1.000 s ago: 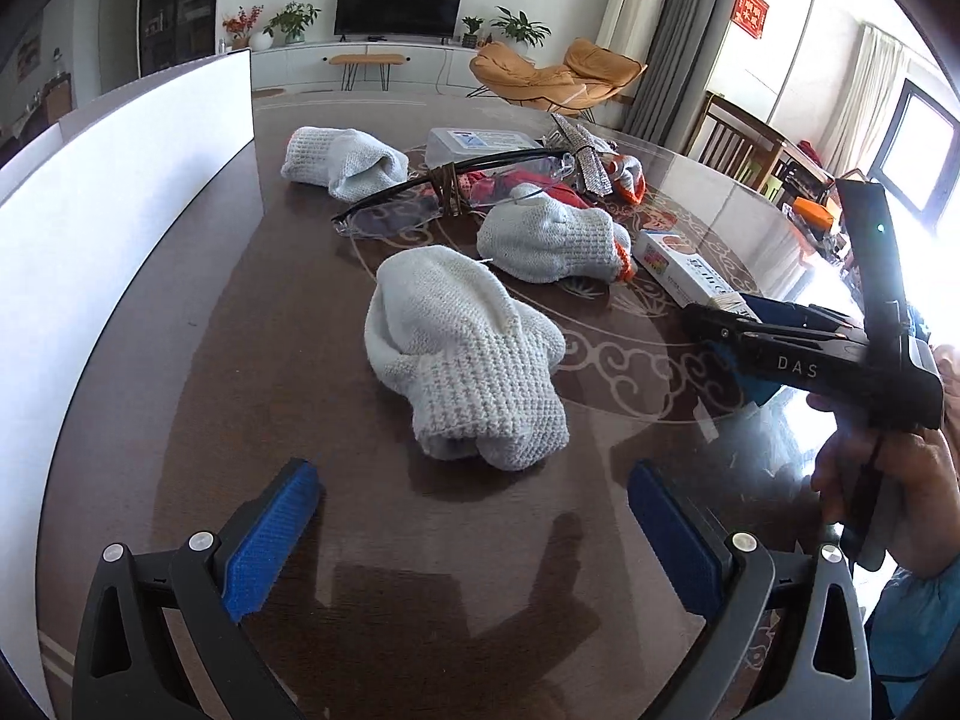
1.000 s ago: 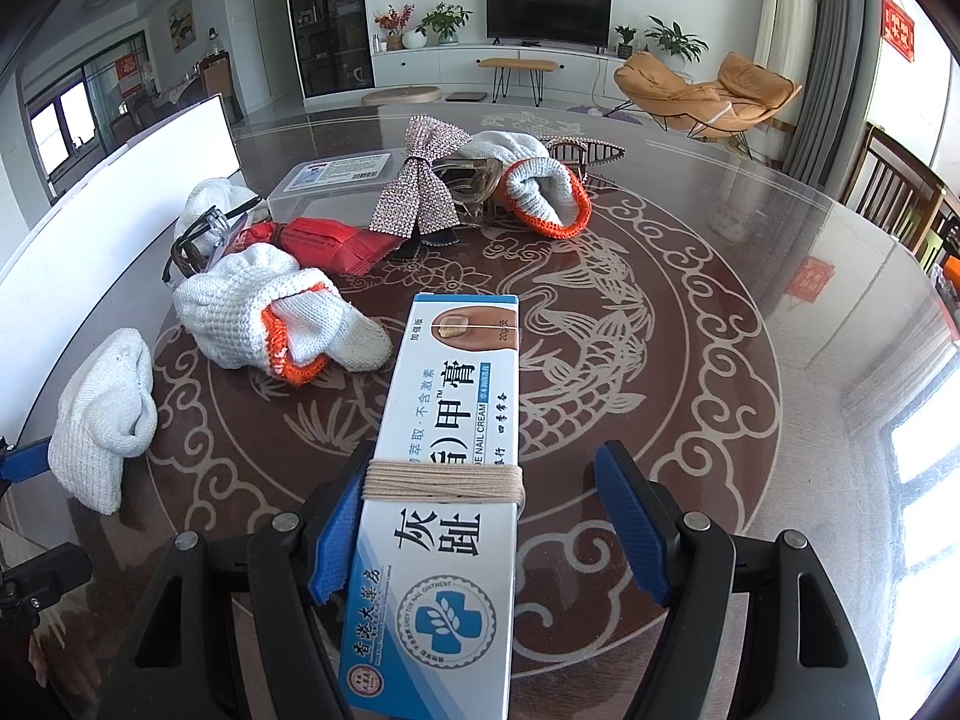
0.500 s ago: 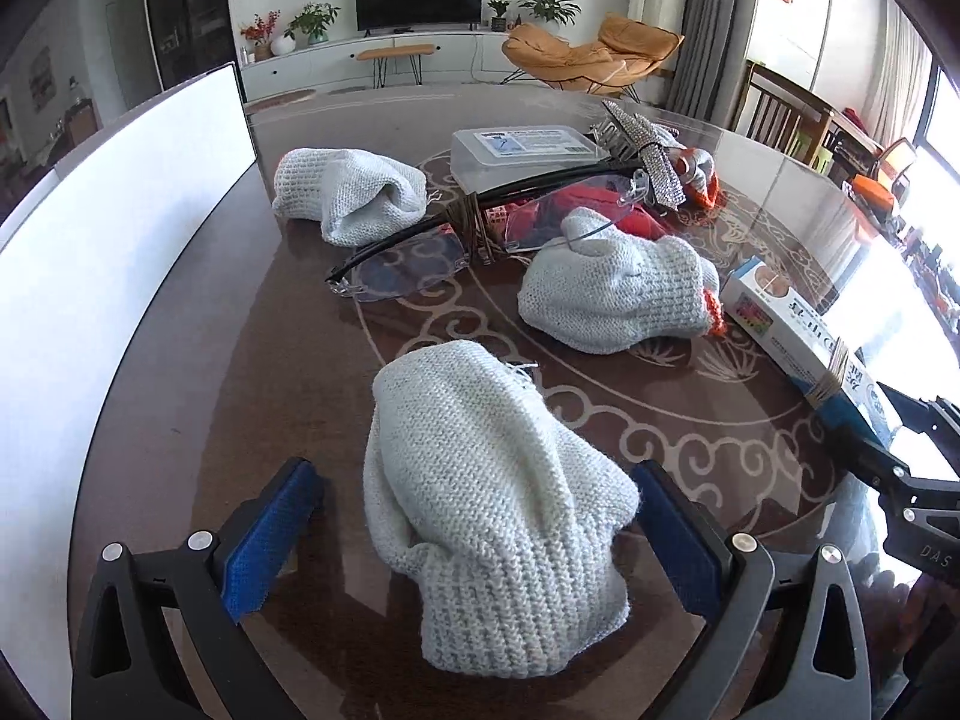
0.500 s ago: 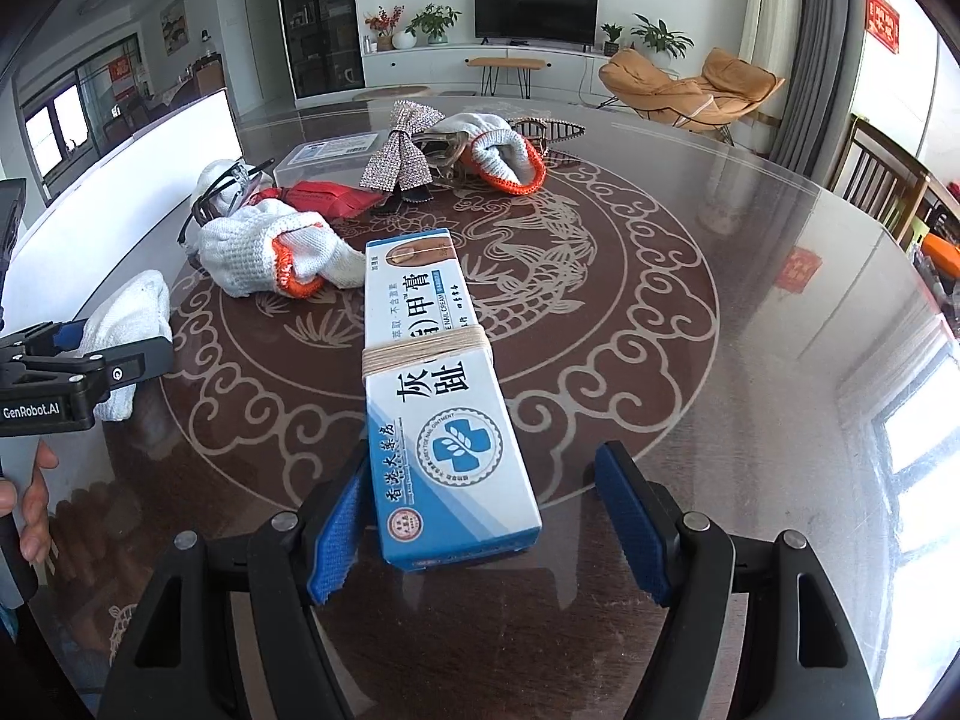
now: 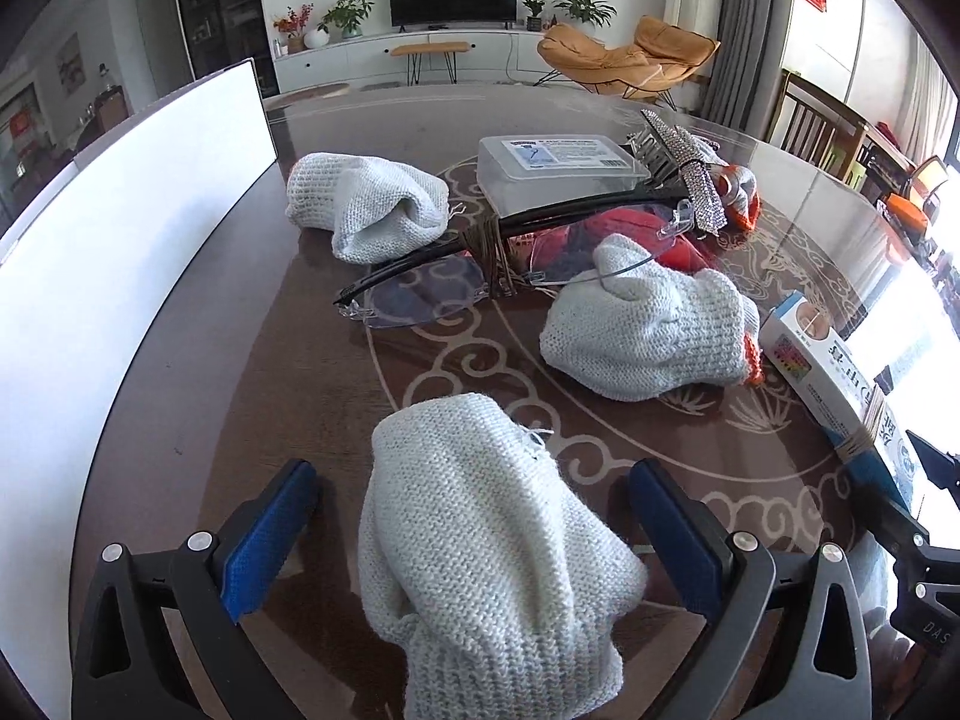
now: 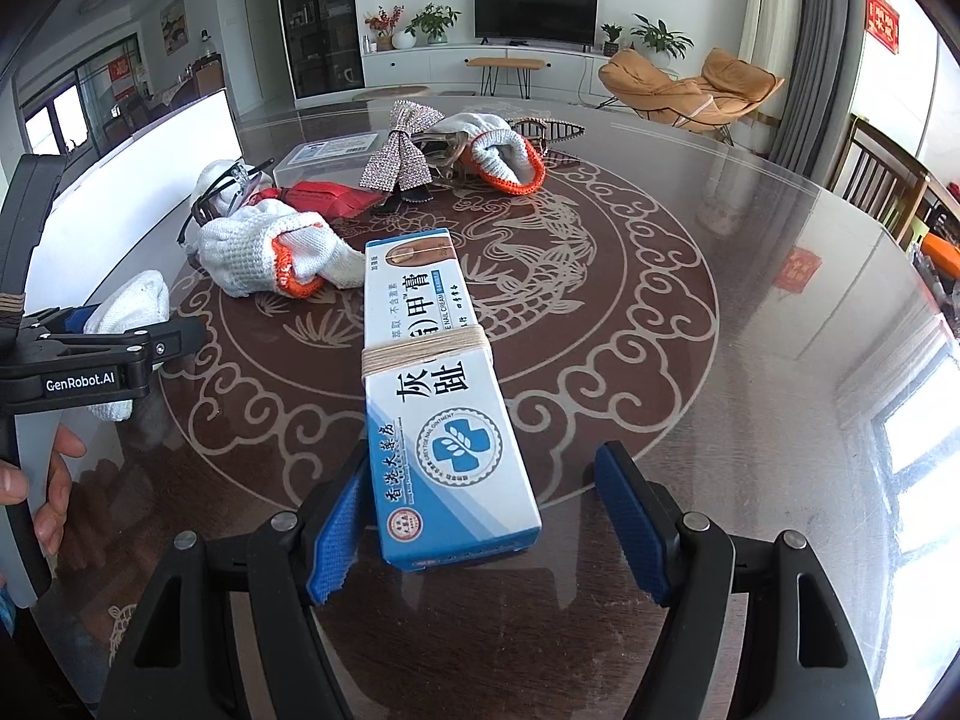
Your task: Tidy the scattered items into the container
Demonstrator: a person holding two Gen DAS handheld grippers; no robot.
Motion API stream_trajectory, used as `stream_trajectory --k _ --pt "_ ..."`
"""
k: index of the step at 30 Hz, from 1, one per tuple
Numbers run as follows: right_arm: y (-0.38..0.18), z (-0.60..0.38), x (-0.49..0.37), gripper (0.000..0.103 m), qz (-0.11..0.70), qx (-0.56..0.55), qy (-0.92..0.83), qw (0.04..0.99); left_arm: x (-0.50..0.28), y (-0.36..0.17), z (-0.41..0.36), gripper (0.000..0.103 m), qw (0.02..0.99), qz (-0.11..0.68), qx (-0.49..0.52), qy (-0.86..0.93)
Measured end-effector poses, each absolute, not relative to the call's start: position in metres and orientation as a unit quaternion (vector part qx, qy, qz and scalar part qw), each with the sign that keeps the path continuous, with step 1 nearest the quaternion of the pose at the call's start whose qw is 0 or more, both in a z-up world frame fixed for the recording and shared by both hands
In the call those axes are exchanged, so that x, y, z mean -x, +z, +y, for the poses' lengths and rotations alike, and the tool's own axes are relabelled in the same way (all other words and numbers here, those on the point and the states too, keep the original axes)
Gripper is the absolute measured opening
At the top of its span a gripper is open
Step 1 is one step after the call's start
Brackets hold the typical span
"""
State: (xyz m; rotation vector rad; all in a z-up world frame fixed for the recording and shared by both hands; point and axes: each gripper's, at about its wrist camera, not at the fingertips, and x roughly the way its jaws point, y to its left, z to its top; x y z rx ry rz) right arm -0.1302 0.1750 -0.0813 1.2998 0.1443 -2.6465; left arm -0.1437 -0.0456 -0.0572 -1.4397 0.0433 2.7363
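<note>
A rolled white knit glove [image 5: 480, 546] lies on the dark glass table between the blue pads of my left gripper [image 5: 471, 474], which is open around it. In the right wrist view a blue and white nail cream box [image 6: 438, 396], bound with a rubber band, lies lengthwise with its near end between the fingers of my open right gripper [image 6: 480, 462]. The left pad [image 6: 336, 522] sits close against the box side. The same box [image 5: 834, 372] shows at the right of the left wrist view.
Further back lie another white glove [image 5: 366, 210], an orange-cuffed glove [image 5: 648, 336], safety glasses [image 5: 480, 264], a clear plastic box [image 5: 558, 171], a red pouch [image 6: 324, 195] and a rhinestone bow [image 6: 399, 156]. A tall white wall [image 5: 120, 228] runs along the table's left side.
My left gripper has advanced until the near white glove sits between its fingers. My right gripper has drawn back along the cream box to its near end. Both stayed open.
</note>
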Motion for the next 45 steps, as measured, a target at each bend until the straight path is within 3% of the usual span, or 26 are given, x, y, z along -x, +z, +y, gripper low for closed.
stream_trajectory --k 10,13,16,20,23,35,41,45 --pt "-0.081 0.175 0.130 0.073 0.049 -0.438 -0.893 0.094 0.140 -0.055 -0.044 0.103 0.052 0.018 0.461 0.885" --pt "-0.081 0.175 0.130 0.073 0.049 -0.438 -0.893 0.094 0.137 -0.055 -0.045 0.098 0.053 0.020 0.457 0.888" --pt "-0.081 0.175 0.130 0.073 0.049 -0.438 -0.892 0.094 0.134 -0.054 -0.045 0.088 0.049 0.027 0.452 0.890" --pt "-0.081 0.175 0.130 0.073 0.049 -0.438 -0.893 0.094 0.129 -0.048 -0.049 0.045 0.048 0.023 0.434 0.899" --pt "-0.081 0.175 0.130 0.073 0.049 -0.438 -0.892 0.094 0.121 -0.047 -0.059 0.037 0.064 0.000 0.429 0.901" --pt "-0.081 0.175 0.131 0.074 0.048 -0.439 -0.892 0.095 0.074 -0.047 -0.077 0.036 0.090 -0.036 0.421 0.902" --pt "-0.080 0.175 0.138 0.074 0.068 -0.448 -0.882 0.127 0.074 -0.047 -0.070 0.036 0.080 -0.017 0.422 0.903" --pt "-0.079 0.170 0.151 0.074 0.080 -0.463 -0.871 0.144 0.074 -0.047 -0.069 0.041 0.084 -0.015 0.423 0.902"
